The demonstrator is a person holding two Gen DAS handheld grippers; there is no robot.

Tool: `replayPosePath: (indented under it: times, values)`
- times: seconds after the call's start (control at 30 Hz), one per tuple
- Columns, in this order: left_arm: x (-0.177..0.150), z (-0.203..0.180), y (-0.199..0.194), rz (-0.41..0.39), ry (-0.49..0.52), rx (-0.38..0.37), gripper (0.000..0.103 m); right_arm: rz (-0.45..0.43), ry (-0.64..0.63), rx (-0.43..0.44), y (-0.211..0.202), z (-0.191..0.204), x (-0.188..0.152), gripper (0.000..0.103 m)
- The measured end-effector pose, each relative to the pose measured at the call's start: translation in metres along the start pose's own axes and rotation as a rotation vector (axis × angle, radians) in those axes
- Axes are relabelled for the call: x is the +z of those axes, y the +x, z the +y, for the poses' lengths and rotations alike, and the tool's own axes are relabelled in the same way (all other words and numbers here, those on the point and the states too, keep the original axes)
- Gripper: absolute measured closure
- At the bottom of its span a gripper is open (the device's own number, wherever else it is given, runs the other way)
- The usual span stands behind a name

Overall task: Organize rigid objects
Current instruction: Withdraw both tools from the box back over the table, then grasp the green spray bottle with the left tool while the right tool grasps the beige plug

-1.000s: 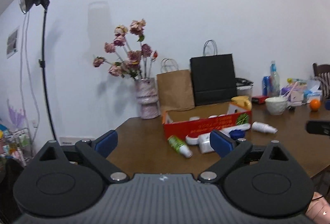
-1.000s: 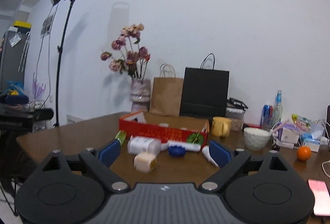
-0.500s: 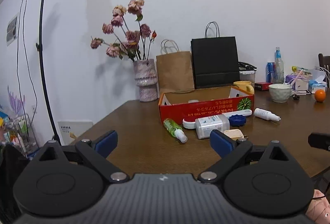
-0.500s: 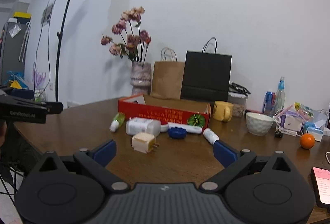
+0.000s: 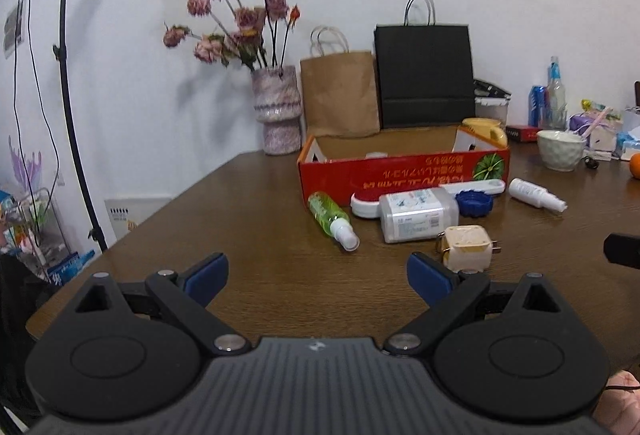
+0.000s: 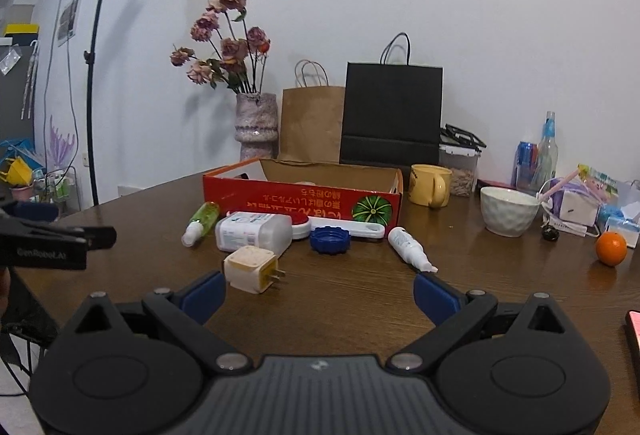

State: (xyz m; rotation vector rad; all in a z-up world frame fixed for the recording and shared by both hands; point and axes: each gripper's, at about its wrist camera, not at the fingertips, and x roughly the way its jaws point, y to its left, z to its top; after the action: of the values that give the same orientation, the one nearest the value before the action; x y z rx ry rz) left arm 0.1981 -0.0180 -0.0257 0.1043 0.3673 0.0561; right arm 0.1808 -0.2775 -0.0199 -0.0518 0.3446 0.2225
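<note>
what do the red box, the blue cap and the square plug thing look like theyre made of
Red box: looks like printed cardboard, since its inner walls are plain brown with a thin folded edge. Blue cap: probably moulded plastic, with a matte, even colour and a ribbed rim. Charger plug: cream casing, likely plastic and slightly yellowed, with two flat prongs that appear to be metal.

soft even light, slight blur, fisheye-bent edges
</note>
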Motion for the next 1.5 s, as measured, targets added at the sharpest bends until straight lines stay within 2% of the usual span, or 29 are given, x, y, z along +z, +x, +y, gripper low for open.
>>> replayPosePath:
  times: [0.17,0.47,0.53,0.57,0.77,0.83,0.9,0.97,1.1,1.13,1.17,1.2,1.23,1.37,1.5]
  values:
    - [0.004,0.004,0.028,0.067,-0.023,-0.016,0.005,0.035,0.027,0.030,0.029,-0.001,0.010,0.004]
    - [0.018,0.015,0.081,0.092,-0.039,-0.023,0.016,0.110,0.020,0.116,0.095,0.028,0.024,0.008]
    - [0.022,0.018,0.098,0.107,-0.051,-0.026,0.019,0.141,0.008,0.126,0.111,0.037,0.024,0.012]
    - [0.025,0.020,0.107,0.118,-0.061,-0.036,0.020,0.157,0.003,0.130,0.118,0.041,0.024,0.015]
    - [0.045,0.026,0.162,0.199,-0.131,-0.151,0.024,0.236,-0.054,0.100,0.155,0.058,0.023,0.019]
    - [0.050,0.025,0.179,0.212,-0.136,-0.177,0.028,0.252,-0.063,0.089,0.162,0.058,0.024,0.024]
    - [0.052,0.026,0.195,0.241,-0.156,-0.168,0.039,0.266,-0.059,0.100,0.167,0.054,0.024,0.035]
    - [0.053,0.030,0.209,0.279,-0.189,-0.192,0.044,0.277,-0.044,0.110,0.171,0.051,0.024,0.042]
    - [0.050,0.031,0.229,0.319,-0.206,-0.177,0.047,0.290,-0.028,0.089,0.179,0.043,0.024,0.046]
    - [0.050,0.030,0.230,0.309,-0.196,-0.170,0.047,0.293,-0.020,0.092,0.180,0.041,0.024,0.046]
    - [0.050,0.028,0.231,0.307,-0.181,-0.164,0.052,0.293,-0.014,0.094,0.181,0.040,0.024,0.047]
    - [0.050,0.026,0.232,0.301,-0.175,-0.170,0.064,0.293,-0.015,0.093,0.181,0.039,0.024,0.047]
    - [0.050,0.025,0.232,0.300,-0.173,-0.169,0.069,0.293,-0.019,0.091,0.180,0.039,0.023,0.047]
    - [0.048,0.021,0.223,0.294,-0.164,-0.149,0.071,0.294,-0.031,0.078,0.173,0.038,0.022,0.047]
    - [0.045,0.020,0.193,0.256,-0.156,-0.145,0.072,0.274,-0.009,0.052,0.158,0.033,0.019,0.047]
